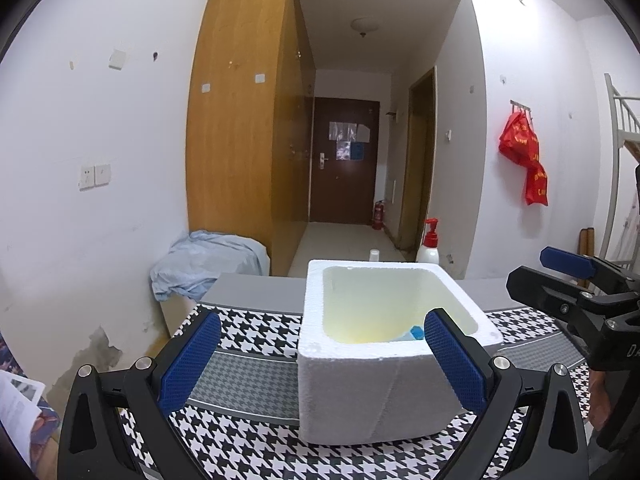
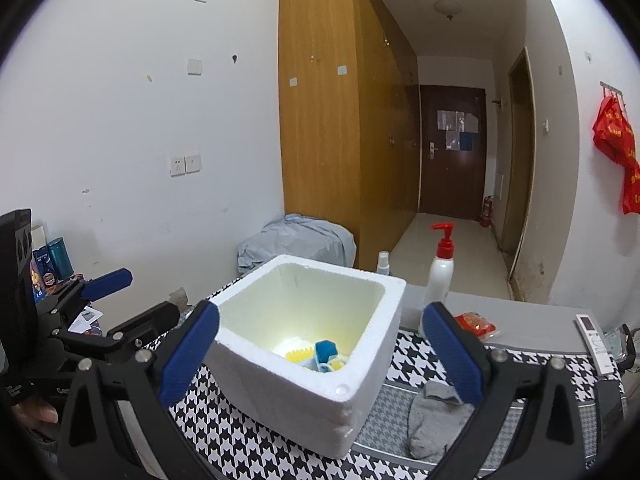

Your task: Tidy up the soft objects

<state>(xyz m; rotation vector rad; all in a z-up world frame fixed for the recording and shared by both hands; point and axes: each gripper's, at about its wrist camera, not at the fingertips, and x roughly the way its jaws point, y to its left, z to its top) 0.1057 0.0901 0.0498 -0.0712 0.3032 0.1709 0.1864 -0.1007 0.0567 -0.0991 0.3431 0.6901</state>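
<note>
A white foam box (image 1: 380, 384) (image 2: 304, 380) stands on the houndstooth cloth (image 1: 240, 436) (image 2: 224, 420). Inside lie blue and yellow sponges (image 2: 320, 356) and a pale soft item; only a blue corner (image 1: 414, 333) shows in the left wrist view. A grey sock (image 2: 432, 420) lies on the cloth right of the box. My left gripper (image 1: 324, 360) is open in front of the box, nothing between its pads. My right gripper (image 2: 320, 354) is open too, held above the box's near side. Each gripper shows at the edge of the other's view (image 1: 568, 272) (image 2: 104, 280).
A white pump bottle with a red top (image 2: 440, 276) (image 1: 430, 246) and a small spray bottle (image 2: 382, 262) stand behind the box. A red packet (image 2: 476, 322) and a remote control (image 2: 596, 342) lie at the right. A blue sheet (image 1: 204, 260) covers something at the far left.
</note>
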